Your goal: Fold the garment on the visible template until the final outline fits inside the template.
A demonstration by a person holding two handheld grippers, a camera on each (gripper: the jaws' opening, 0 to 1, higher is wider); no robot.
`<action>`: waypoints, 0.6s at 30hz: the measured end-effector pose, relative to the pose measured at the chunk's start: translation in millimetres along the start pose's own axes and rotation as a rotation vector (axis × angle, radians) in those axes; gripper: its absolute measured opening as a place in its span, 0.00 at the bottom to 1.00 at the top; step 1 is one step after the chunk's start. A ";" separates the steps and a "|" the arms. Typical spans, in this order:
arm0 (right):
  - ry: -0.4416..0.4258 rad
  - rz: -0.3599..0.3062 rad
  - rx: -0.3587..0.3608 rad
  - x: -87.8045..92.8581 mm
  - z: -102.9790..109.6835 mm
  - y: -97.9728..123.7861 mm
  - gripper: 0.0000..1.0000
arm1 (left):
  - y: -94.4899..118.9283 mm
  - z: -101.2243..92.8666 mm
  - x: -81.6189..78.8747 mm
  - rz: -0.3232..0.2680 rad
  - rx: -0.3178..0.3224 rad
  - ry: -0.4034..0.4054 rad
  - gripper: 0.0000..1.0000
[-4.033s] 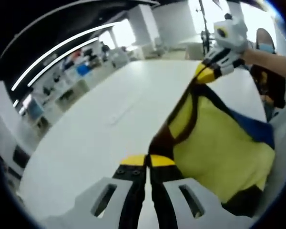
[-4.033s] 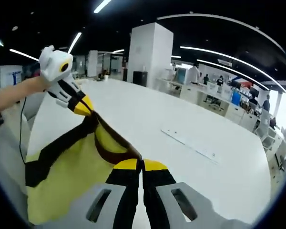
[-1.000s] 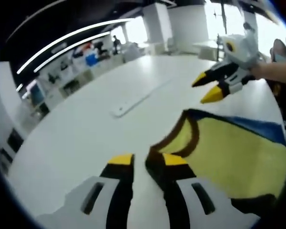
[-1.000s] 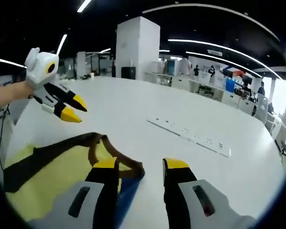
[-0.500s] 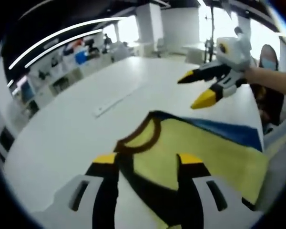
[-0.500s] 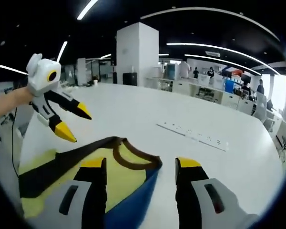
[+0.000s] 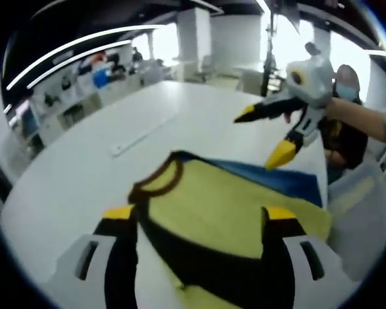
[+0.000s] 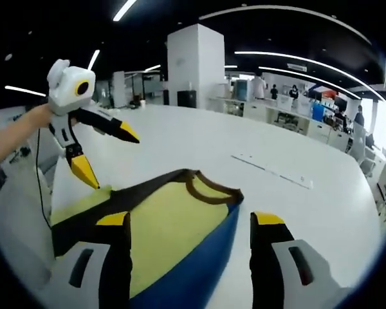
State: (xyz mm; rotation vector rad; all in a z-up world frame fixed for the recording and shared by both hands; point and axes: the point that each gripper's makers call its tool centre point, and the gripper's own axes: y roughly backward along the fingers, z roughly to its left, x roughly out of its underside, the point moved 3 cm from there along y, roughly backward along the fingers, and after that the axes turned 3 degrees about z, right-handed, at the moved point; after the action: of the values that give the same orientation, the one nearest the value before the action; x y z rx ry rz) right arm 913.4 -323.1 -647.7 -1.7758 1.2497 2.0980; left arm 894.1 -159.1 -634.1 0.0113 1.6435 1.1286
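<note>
A yellow garment with a brown neck trim, a black band and a blue side lies spread on the white table. My left gripper is open, its jaws wide apart over the cloth with nothing between them. The right gripper hovers open above the garment's far blue edge. In the right gripper view the garment lies under my open right gripper, neckline pointing away. The left gripper hangs open over the garment's left corner, held by a person's hand.
A long white power strip lies on the table beyond the garment, also seen as the strip to the right. A white pillar and desks with people stand far behind. Grey chair backs flank the table's near edge.
Four seconds ago both grippers were shut on the garment's neckline, holding it up. They have since let go and opened wide, and the garment now lies flat on the table.
</note>
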 end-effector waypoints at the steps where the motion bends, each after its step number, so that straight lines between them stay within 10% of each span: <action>1: 0.000 0.000 0.001 0.3 1.1 2.8 0.78 | 2.2 -1.7 0.2 -0.004 0.000 0.002 0.78; 18: -0.061 0.043 0.021 24.0 36.8 51.8 0.90 | 34.6 -41.6 15.2 0.000 0.027 -0.024 1.00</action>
State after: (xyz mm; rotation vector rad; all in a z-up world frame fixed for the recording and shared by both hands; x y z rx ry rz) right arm 848.5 -342.7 -643.6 -1.6771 1.3010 2.1366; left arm 838.7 -159.3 -624.2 0.0419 1.6375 1.1024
